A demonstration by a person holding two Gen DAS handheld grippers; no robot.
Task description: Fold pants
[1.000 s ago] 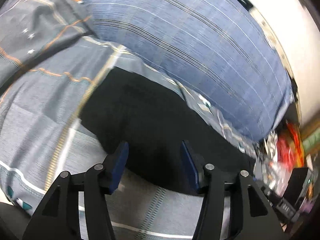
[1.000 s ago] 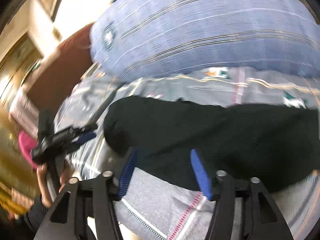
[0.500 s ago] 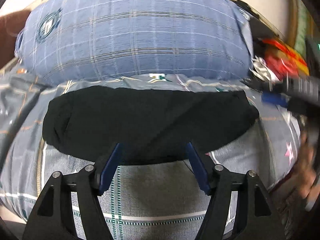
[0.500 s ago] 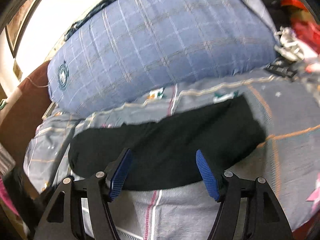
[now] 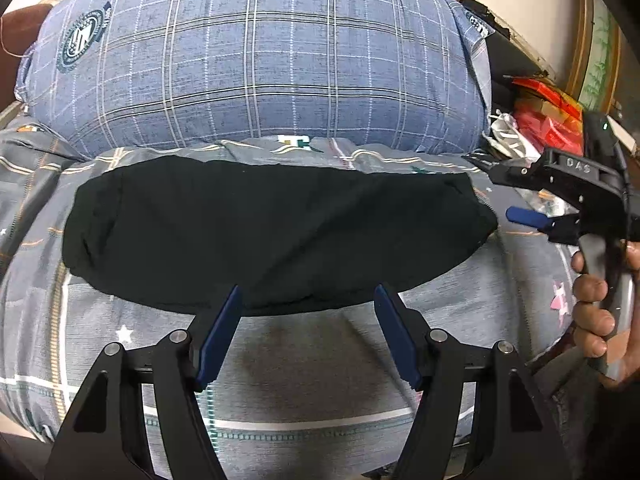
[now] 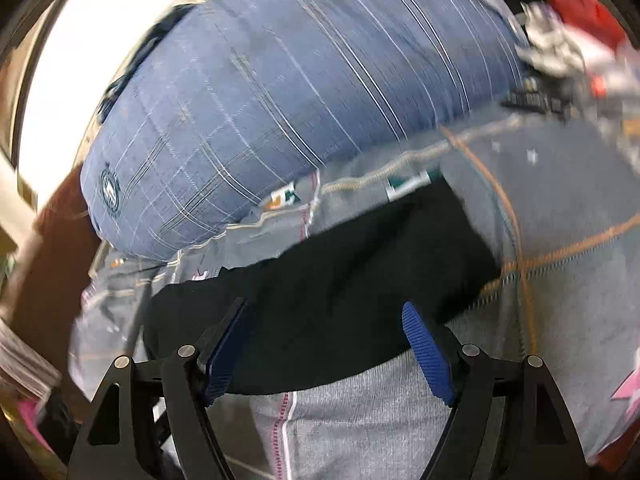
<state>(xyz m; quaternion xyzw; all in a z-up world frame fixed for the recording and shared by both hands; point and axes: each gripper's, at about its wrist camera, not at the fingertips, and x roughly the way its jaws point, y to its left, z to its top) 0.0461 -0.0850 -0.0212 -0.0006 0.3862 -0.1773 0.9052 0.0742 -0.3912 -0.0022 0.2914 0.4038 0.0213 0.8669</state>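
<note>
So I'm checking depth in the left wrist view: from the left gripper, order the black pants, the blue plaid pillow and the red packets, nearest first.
1. Black pants: straight ahead of the left gripper, lying on the bedsheet.
2. Blue plaid pillow: behind the pants.
3. Red packets: far right, past the pillow's end.

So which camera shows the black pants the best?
The left wrist view. There the black pants lie sharp and whole, both ends showing, stretched across the grey bedsheet below the blue plaid pillow. The right wrist view shows the pants too, but blurry, tilted and partly hidden behind the right gripper.
</note>
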